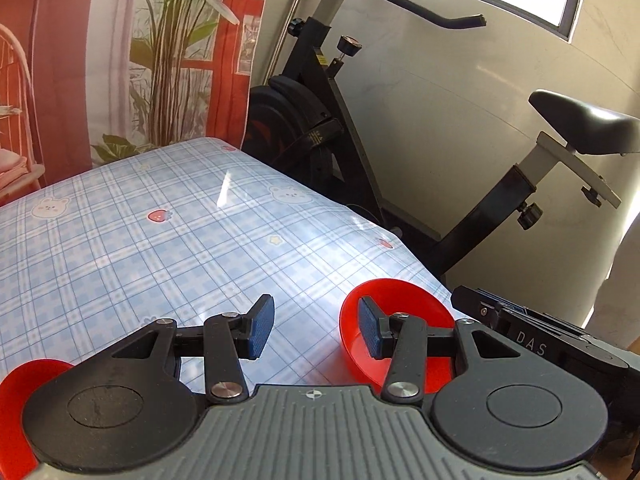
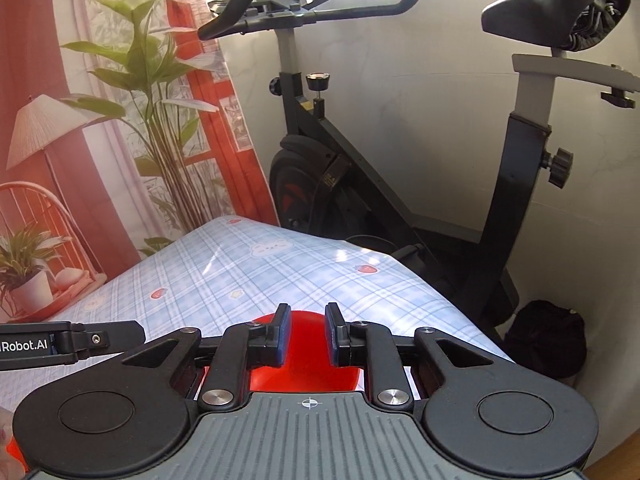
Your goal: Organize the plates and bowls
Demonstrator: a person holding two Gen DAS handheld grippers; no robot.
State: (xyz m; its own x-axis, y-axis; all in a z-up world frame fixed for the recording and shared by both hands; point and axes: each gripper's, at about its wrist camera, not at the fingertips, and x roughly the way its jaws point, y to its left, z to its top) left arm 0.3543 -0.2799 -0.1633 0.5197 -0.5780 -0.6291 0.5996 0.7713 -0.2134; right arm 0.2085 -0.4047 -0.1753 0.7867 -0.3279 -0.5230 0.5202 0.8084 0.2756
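In the left wrist view my left gripper (image 1: 316,330) is open and empty above the blue plaid table (image 1: 160,240). A red bowl (image 1: 400,304) sits on the table behind its right finger. Another red dish (image 1: 16,400) shows at the lower left edge, mostly hidden by the gripper body. The right gripper's body (image 1: 532,332) reaches in at the lower right. In the right wrist view my right gripper (image 2: 307,334) is partly open, empty, with a red bowl (image 2: 306,372) just below and between its fingers. The left gripper's arm (image 2: 72,342) enters from the left.
An exercise bike (image 2: 360,184) stands right behind the table's far right edge (image 2: 420,280). A printed curtain with plants (image 1: 140,60) hangs along the table's back. A black bag (image 2: 548,340) lies on the floor to the right.
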